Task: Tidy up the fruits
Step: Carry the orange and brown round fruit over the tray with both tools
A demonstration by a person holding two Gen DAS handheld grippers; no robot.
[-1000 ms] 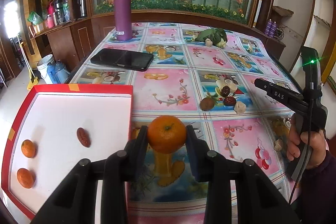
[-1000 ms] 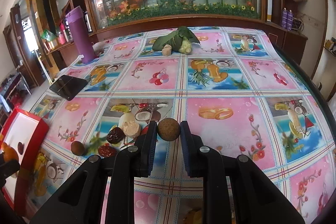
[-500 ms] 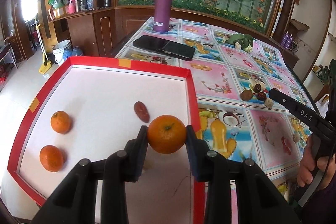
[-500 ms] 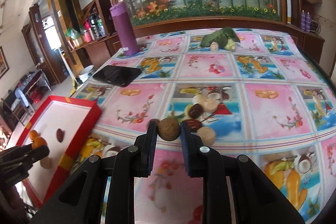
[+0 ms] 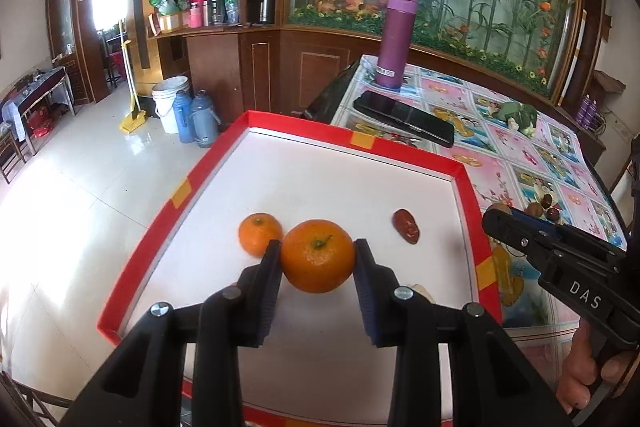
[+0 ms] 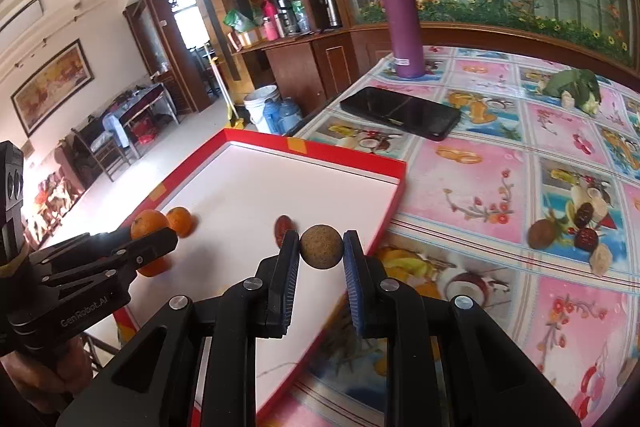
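Observation:
My left gripper (image 5: 317, 263) is shut on a large orange (image 5: 318, 255) and holds it over the red-rimmed white tray (image 5: 348, 143). A smaller orange (image 5: 258, 233) and a red date (image 5: 406, 230) lie in the tray. My right gripper (image 6: 321, 255) is shut on a round brown fruit (image 6: 321, 246) over the tray's right rim (image 6: 394, 203). The right wrist view also shows the left gripper (image 6: 156, 239) with its orange (image 6: 149, 223) and two more oranges (image 6: 181, 220) beside and beneath it.
A pile of small fruits (image 6: 576, 227) lies on the patterned tablecloth at right. A black phone (image 6: 400, 111), a purple bottle (image 6: 402, 23) and leafy vegetables (image 6: 576, 89) sit farther back. The tray overhangs the table's left edge above the floor.
Both grippers swung left with their fruit. The left one now hangs over the tray's middle beside the small orange; the right one reached the tray's right rim.

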